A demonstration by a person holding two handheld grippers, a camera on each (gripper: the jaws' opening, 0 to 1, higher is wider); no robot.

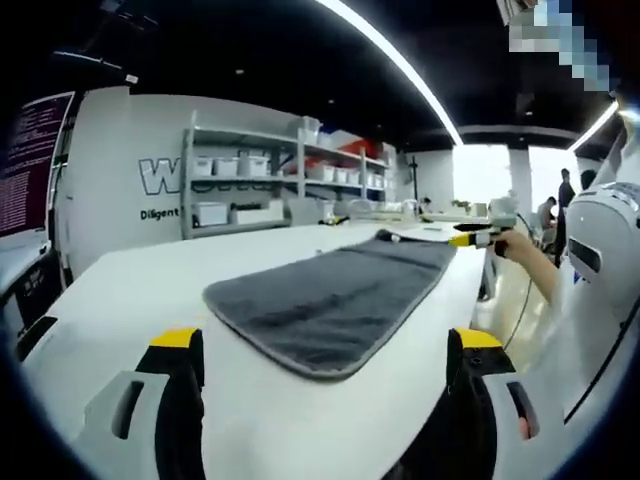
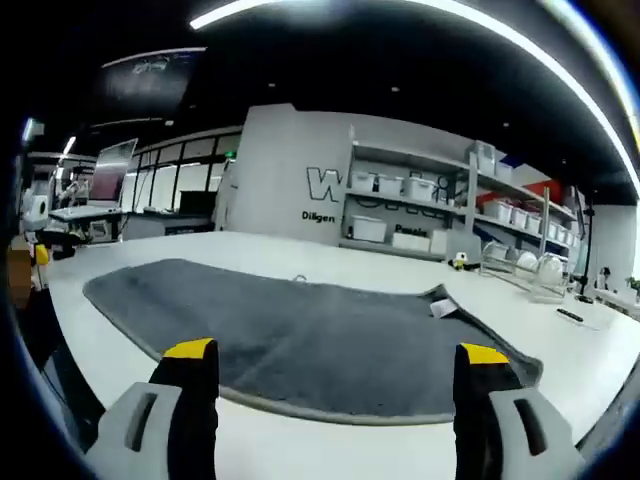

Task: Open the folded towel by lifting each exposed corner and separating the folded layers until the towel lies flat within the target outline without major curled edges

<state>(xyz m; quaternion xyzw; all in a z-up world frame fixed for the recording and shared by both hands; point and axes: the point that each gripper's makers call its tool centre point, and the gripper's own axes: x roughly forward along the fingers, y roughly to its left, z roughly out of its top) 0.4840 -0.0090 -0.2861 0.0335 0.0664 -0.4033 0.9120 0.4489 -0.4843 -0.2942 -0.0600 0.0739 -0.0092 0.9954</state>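
Note:
A dark grey towel (image 1: pixel 330 295) lies spread as a long strip on the white table (image 1: pixel 120 300). My left gripper (image 1: pixel 325 345) hovers open just short of the towel's near end, its yellow-tipped jaws wide apart with nothing between them. My right gripper (image 1: pixel 478 239) comes in from the right, held by a person's hand, at the towel's far corner. In the right gripper view the towel (image 2: pixel 310 340) stretches across in front of the open right gripper (image 2: pixel 337 352). A white label (image 2: pixel 443 308) shows at a slightly turned-up corner on the right.
Shelves with white bins (image 1: pixel 250 175) stand beyond the table against a lettered wall. A screen (image 1: pixel 25 160) hangs at the left. A white machine body (image 1: pixel 600 250) and people stand at the right. A wire rack (image 2: pixel 530 270) sits at the far right of the table.

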